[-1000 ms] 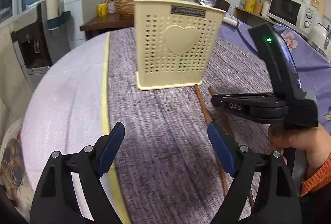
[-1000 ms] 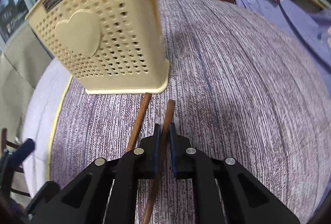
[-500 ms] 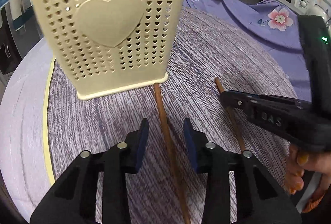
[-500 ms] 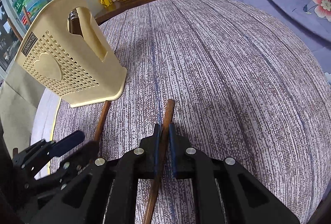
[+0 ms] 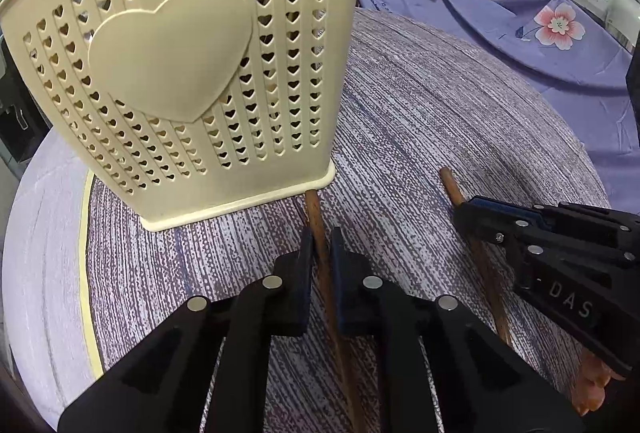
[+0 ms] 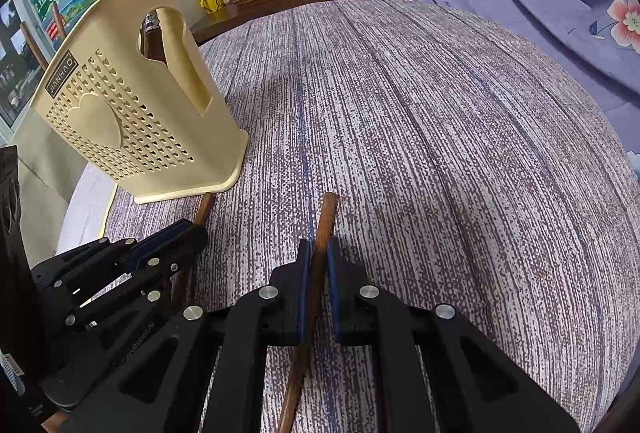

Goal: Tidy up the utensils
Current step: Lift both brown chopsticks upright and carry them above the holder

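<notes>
Left gripper [image 5: 321, 253]: jaws just closed, now pinched on one brown wooden chopstick [image 5: 316, 217] lying on purple-streaked tablecloth [image 5: 420, 113], tip touching base of cream perforated plastic utensil holder [image 5: 192, 73]. Right gripper [image 6: 318, 261] pinched on 2nd brown wooden chopstick [image 6: 326, 213], beside 1st.

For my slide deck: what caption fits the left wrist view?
Left hand-held gripper shut on a chopstick beside the cream utensil holder.
</notes>
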Motion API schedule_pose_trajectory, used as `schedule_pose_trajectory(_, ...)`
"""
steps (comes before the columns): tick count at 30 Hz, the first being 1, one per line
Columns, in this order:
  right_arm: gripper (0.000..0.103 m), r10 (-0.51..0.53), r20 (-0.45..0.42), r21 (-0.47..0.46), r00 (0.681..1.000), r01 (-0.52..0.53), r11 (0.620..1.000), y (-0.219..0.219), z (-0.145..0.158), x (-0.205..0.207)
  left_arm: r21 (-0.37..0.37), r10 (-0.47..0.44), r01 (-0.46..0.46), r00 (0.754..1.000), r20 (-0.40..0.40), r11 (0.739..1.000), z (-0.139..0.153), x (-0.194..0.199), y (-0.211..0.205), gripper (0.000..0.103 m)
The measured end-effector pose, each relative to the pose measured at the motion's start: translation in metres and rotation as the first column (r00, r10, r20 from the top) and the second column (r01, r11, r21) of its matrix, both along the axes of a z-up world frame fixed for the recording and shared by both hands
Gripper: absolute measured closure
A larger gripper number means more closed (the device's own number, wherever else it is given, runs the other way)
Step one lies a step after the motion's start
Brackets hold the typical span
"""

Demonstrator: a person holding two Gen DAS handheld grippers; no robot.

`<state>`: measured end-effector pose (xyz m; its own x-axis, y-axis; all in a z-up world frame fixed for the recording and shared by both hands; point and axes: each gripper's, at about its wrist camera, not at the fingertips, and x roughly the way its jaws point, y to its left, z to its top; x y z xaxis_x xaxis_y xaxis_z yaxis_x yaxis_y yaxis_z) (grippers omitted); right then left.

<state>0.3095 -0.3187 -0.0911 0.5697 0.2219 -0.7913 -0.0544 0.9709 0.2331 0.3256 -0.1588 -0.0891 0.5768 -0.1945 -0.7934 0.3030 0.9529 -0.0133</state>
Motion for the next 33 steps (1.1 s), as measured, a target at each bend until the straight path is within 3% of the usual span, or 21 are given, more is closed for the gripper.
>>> schedule_pose_trajectory(11,0.095,-0.017,0.02,-0.012,1.0,0.017,1.0,0.003,-0.001,0.001,-0.062,0.018,-0.018,1.0,-0.008,0.998,0.001,-0.018,0.024,0.096)
schedule_pose_trajectory(17,0.096,-0.002,0.077,0.024,0.997,0.0,1.0,0.009,0.011,-0.015,-0.122,0.029,-0.024,0.999,0.042,0.992,0.021,-0.039,0.045,0.096)
schedule_pose_trajectory(23,0.096,0.053,0.203,0.065,0.978,-0.067,0.996,0.023,0.061,-0.045,-0.209,0.044,-0.013,0.988,0.147,0.978,0.07,-0.069,0.072,0.096)
schedule_pose_trajectory(33,0.096,0.147,0.435,0.07,0.889,-0.197,0.978,0.047,0.16,-0.103,-0.301,0.06,0.051,0.935,0.348,0.952,0.162,-0.132,0.109,0.096)
